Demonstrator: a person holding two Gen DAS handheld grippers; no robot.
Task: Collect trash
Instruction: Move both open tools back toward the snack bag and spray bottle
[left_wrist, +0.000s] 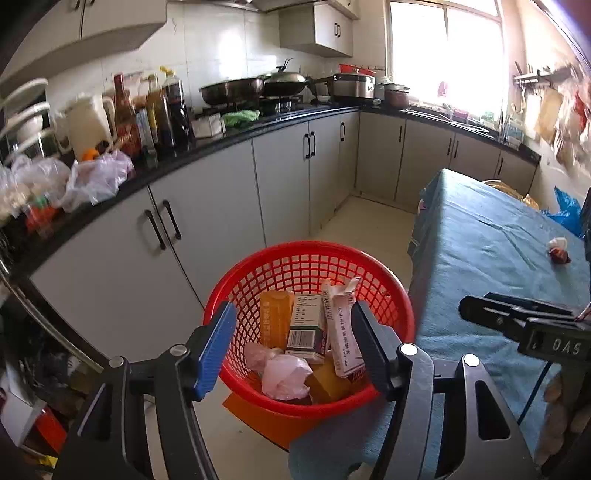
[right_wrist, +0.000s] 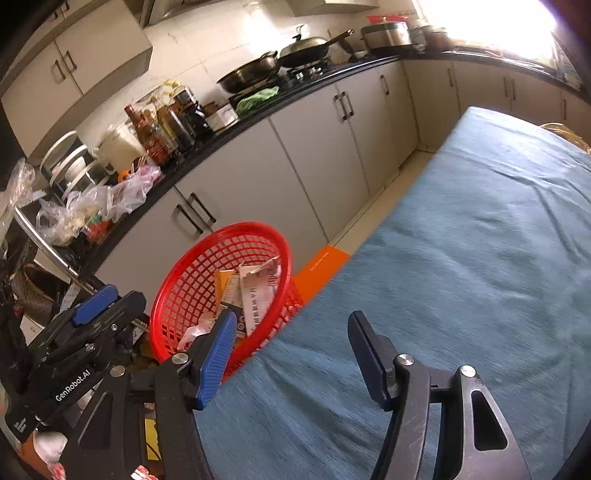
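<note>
A red mesh basket (left_wrist: 295, 258) stands on the floor beside the blue-covered table (left_wrist: 491, 251). It holds several cartons and a crumpled pink wrapper (left_wrist: 284, 376). My left gripper (left_wrist: 293, 339) is open and empty right above the basket. A small red and white piece of trash (left_wrist: 558, 250) lies on the table at the right. My right gripper (right_wrist: 291, 350) is open and empty over the table's near left edge (right_wrist: 461, 295), next to the basket (right_wrist: 177, 295). The right gripper also shows in the left wrist view (left_wrist: 517, 317).
A black counter (left_wrist: 207, 144) with grey cupboards runs along the left and back, with bottles (left_wrist: 162, 107), plastic bags (left_wrist: 96, 177), woks (left_wrist: 255, 88) and pots. An orange sheet (right_wrist: 321, 266) lies on the floor under the basket. A blue bag (left_wrist: 567, 214) sits at the table's far right.
</note>
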